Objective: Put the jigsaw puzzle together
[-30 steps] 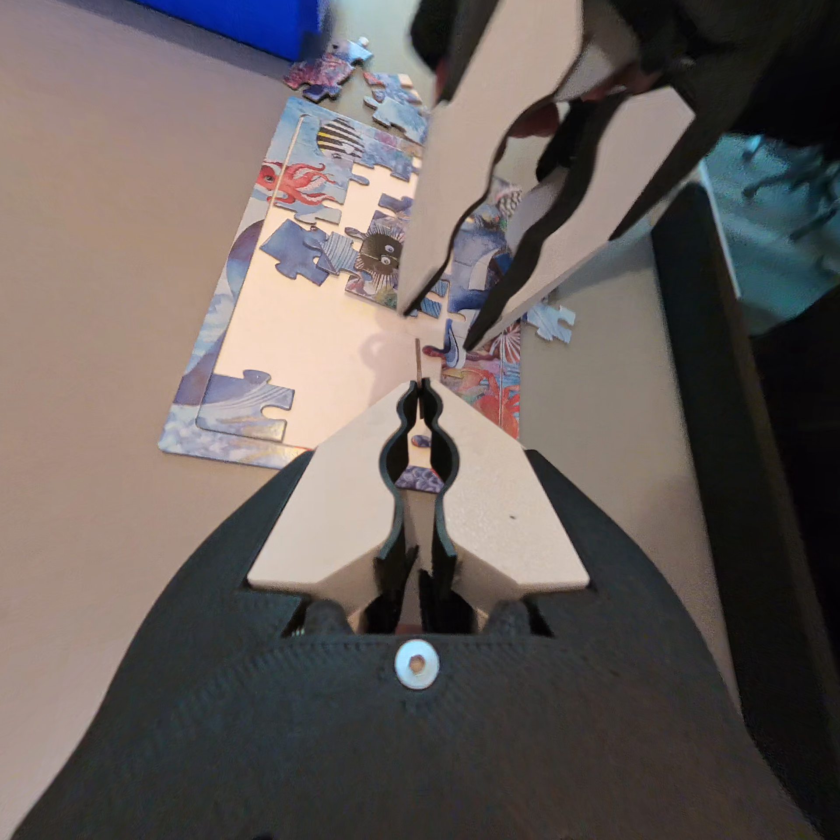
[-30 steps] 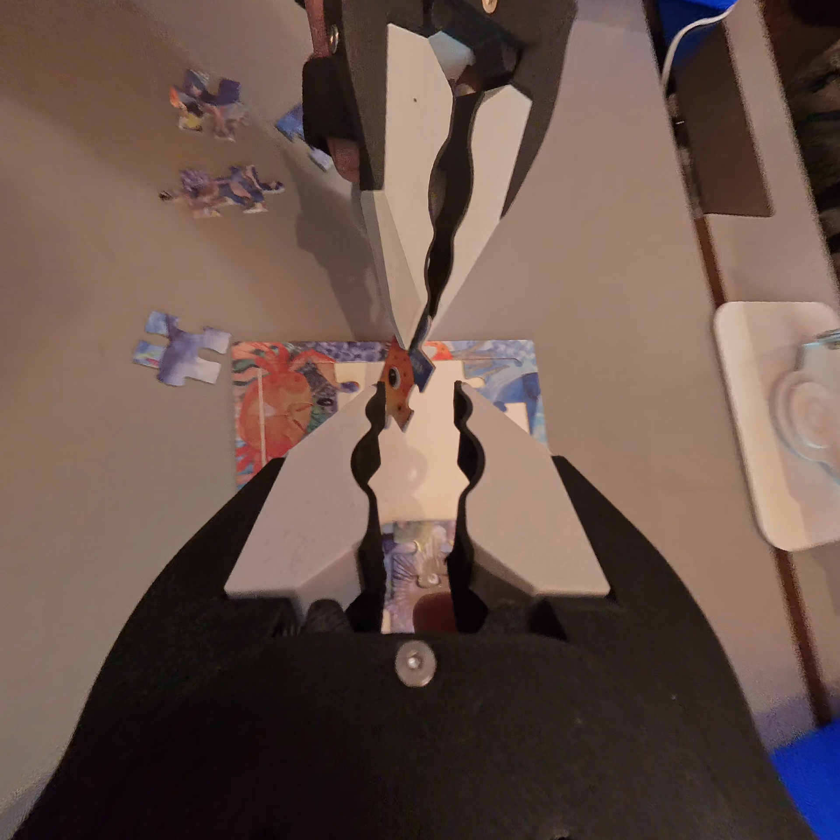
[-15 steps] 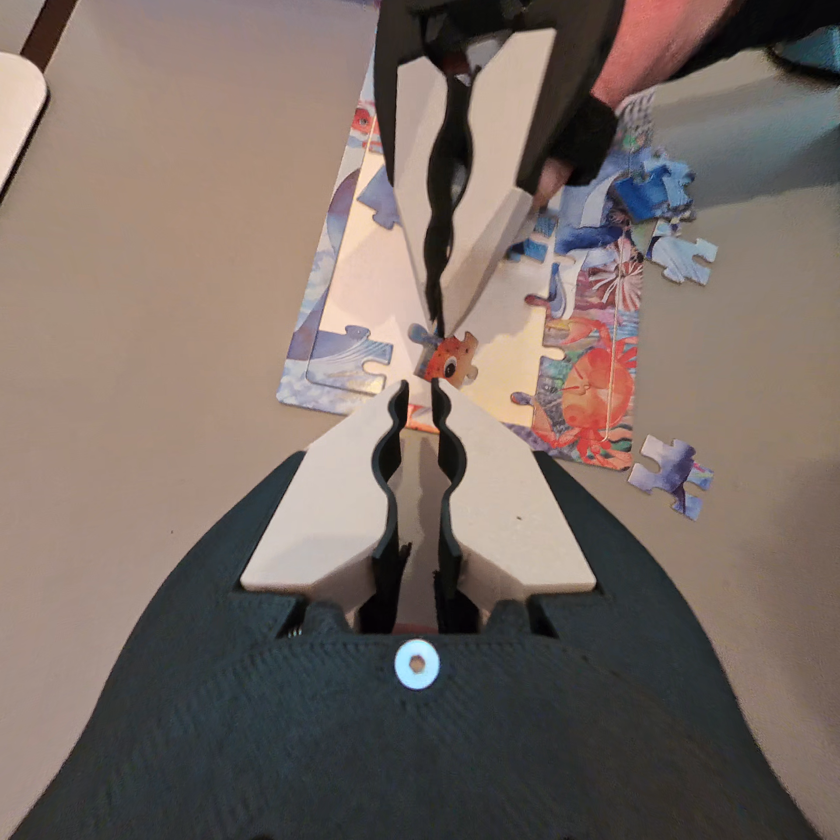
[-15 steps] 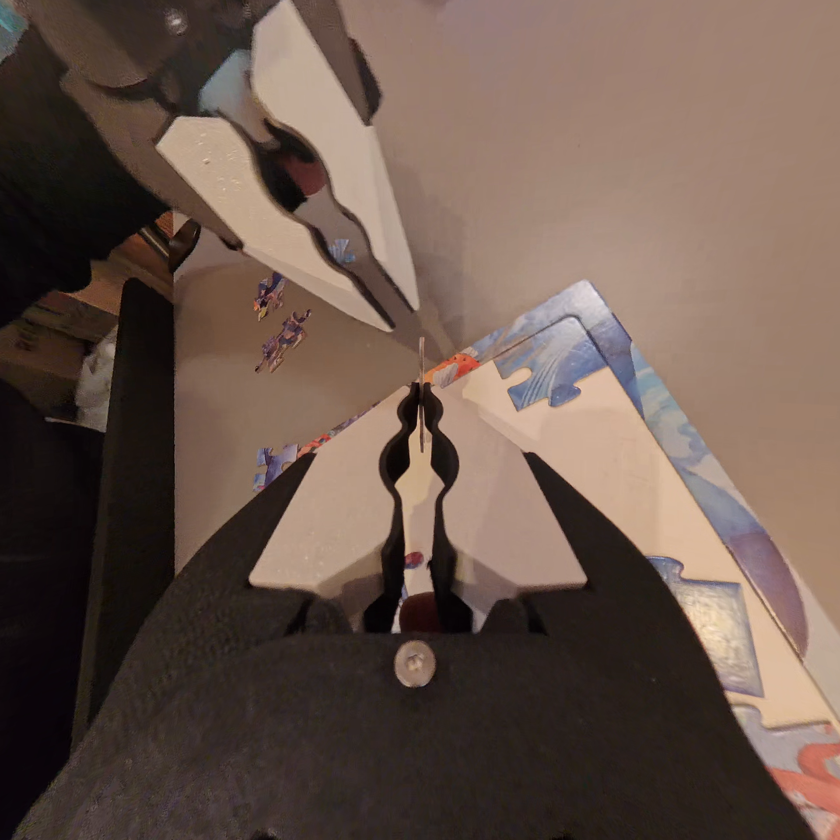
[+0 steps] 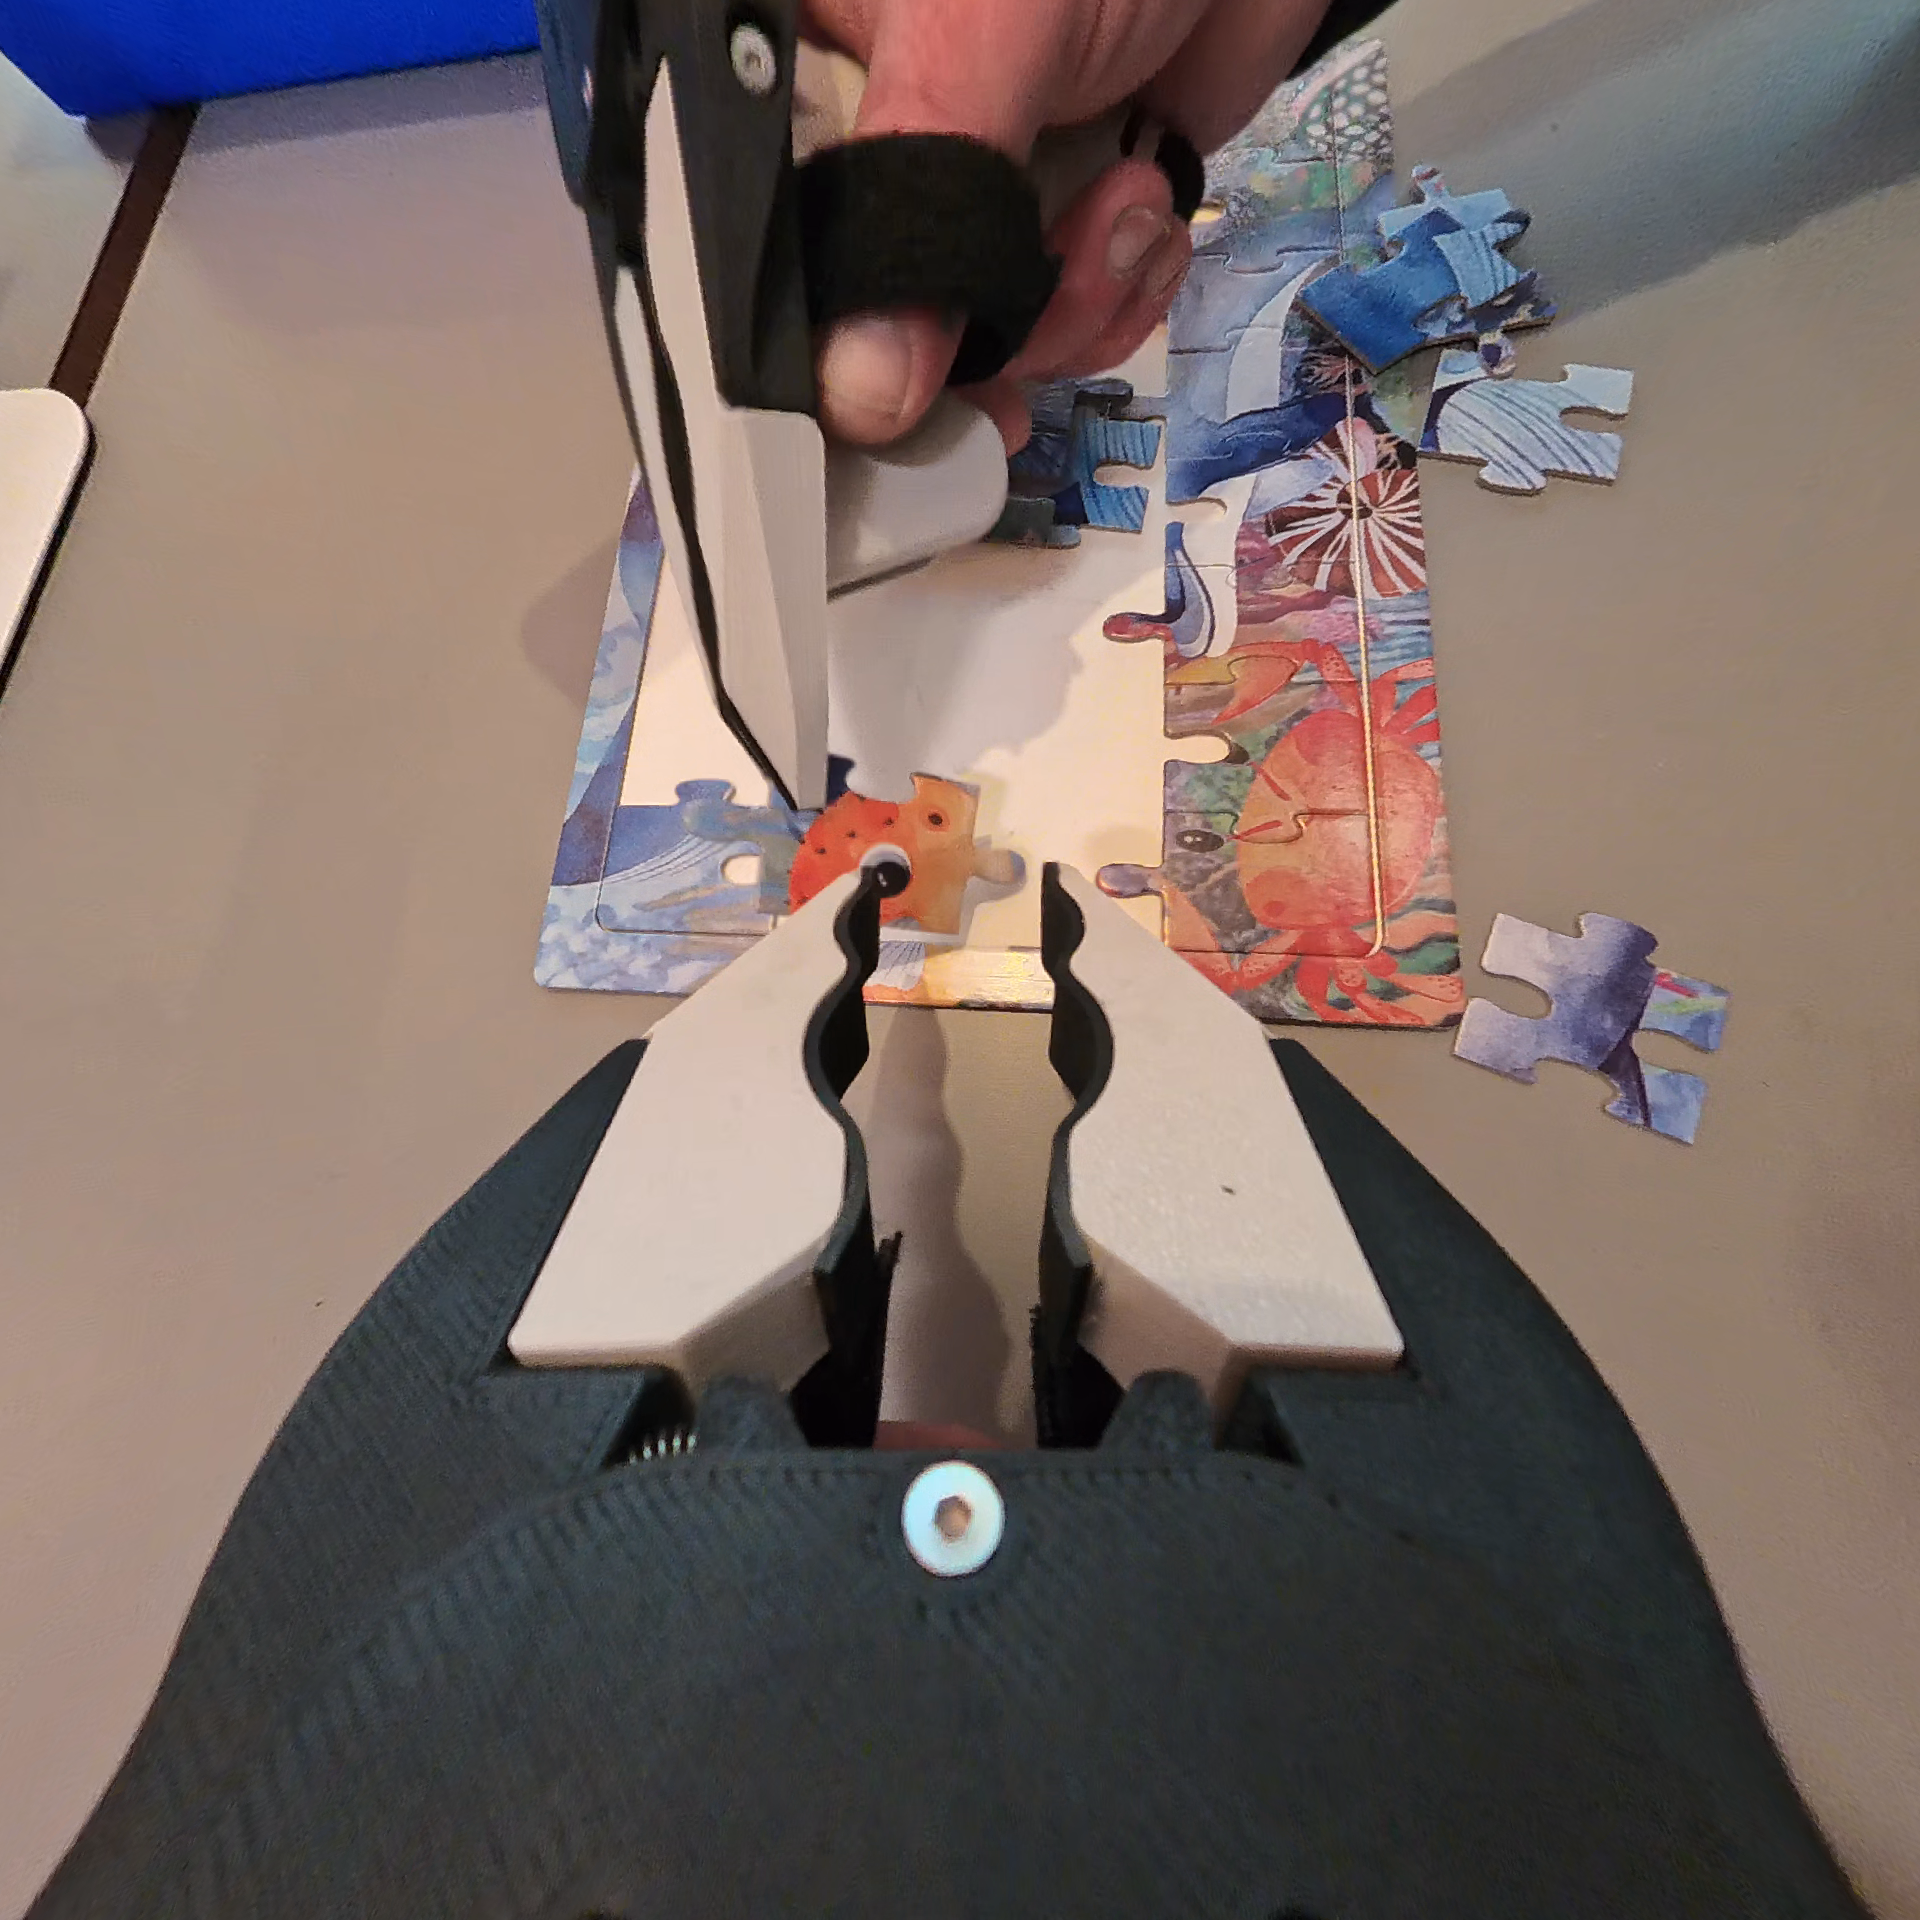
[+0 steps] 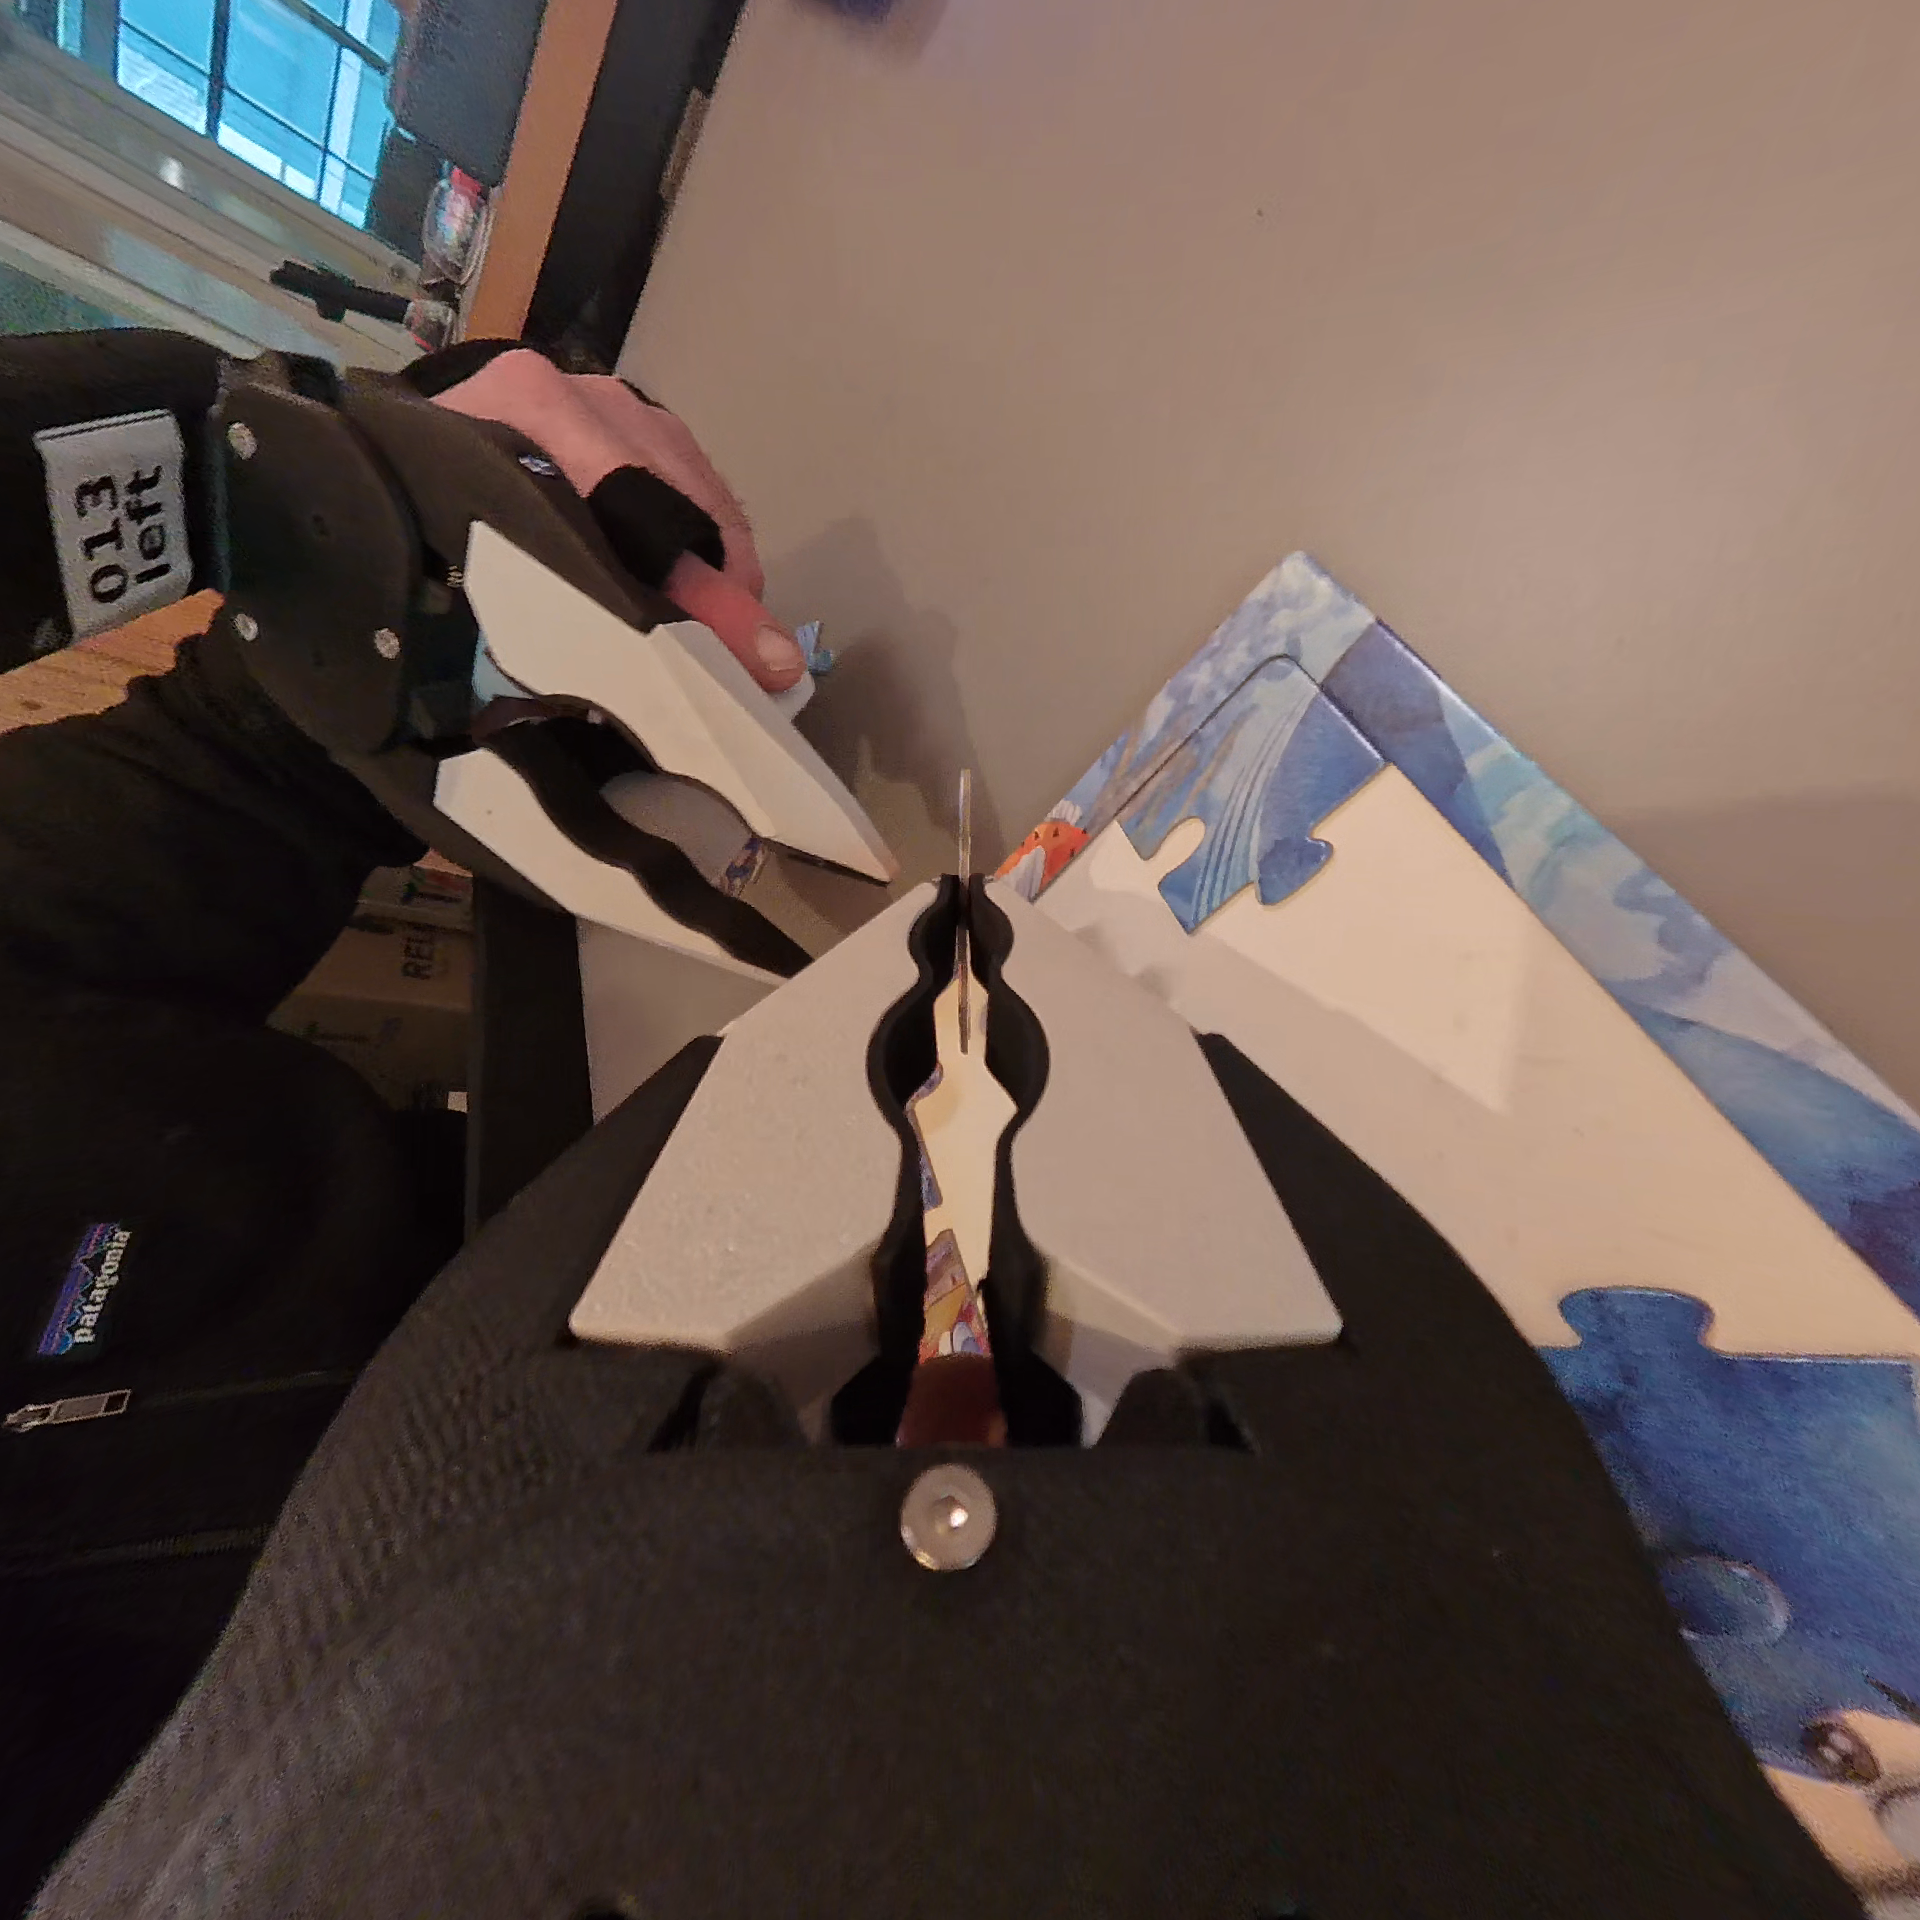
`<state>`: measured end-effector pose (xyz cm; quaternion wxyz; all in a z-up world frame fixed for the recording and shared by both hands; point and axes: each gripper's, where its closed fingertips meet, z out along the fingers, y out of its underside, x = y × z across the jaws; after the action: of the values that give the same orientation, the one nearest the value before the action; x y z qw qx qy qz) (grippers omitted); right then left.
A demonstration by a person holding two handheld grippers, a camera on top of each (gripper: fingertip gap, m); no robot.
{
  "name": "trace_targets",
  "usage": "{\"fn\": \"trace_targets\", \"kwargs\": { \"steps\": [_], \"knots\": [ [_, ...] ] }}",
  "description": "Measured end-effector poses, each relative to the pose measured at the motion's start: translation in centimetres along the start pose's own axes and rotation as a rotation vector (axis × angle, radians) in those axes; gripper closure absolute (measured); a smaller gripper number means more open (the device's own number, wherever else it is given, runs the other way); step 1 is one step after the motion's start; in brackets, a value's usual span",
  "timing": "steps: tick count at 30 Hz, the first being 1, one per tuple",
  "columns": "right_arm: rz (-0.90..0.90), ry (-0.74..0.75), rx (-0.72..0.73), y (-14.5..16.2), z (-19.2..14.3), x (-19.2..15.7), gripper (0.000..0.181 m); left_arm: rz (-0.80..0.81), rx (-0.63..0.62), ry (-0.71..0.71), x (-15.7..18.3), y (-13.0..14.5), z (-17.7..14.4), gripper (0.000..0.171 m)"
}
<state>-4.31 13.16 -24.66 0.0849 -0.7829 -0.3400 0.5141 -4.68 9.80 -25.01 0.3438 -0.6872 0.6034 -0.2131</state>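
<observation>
Office-like room: plain table (image 5: 312,623), window (image 6: 239,83)

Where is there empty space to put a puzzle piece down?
The white middle of the tray is bare, between the blue wave piece and the crab picture. The table left of the tray is bare too. It is crowded at the far right, where loose pieces pile up.

Left gripper (image 5: 956,883): black ribbed printed body, two off-white wedge fingers with wavy black inner pads, one silver hex screw at centre. Right gripper (image 6: 964,883): same build. Hands: black finger straps. Dark jacket sleeve (image 6: 156,831), small sewn logo patch; white label on gripper mount.
</observation>
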Motion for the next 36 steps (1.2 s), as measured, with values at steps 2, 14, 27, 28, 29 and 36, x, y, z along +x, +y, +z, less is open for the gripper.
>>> {"fn": "trace_targets", "kwargs": {
  "steps": [2, 14, 27, 28, 29, 36],
  "knots": [
    [0.031, -0.002, -0.004, 0.5, 0.6, 0.5, 0.181, 0.015, 0.009, -0.017, 0.0, 0.1, 0.1, 0.142],
    [-0.050, 0.181, -0.053, 1.3, 1.2, 2.7, 0.176, 0.009, -0.089, 0.011, 0.6, 2.3, 2.7, 0.141],
    [-0.216, 0.321, -0.108, 1.1, 0.1, 2.8, 0.158, -0.012, -0.127, 0.007, 0.2, 2.8, 2.4, 0.141],
    [-0.232, 0.331, -0.114, 1.1, -0.2, 2.8, 0.158, -0.017, -0.127, 0.010, 0.3, 2.8, 2.4, 0.142],
    [-0.245, 0.328, -0.118, 1.1, -0.3, 2.6, 0.158, -0.022, -0.126, 0.008, 0.2, 2.8, 2.4, 0.141],
    [-0.499, 0.322, -0.267, 3.8, 1.3, 1.0, 0.167, -0.005, -0.140, -0.043, -0.5, 3.1, 2.1, 0.141]
  ]
}}
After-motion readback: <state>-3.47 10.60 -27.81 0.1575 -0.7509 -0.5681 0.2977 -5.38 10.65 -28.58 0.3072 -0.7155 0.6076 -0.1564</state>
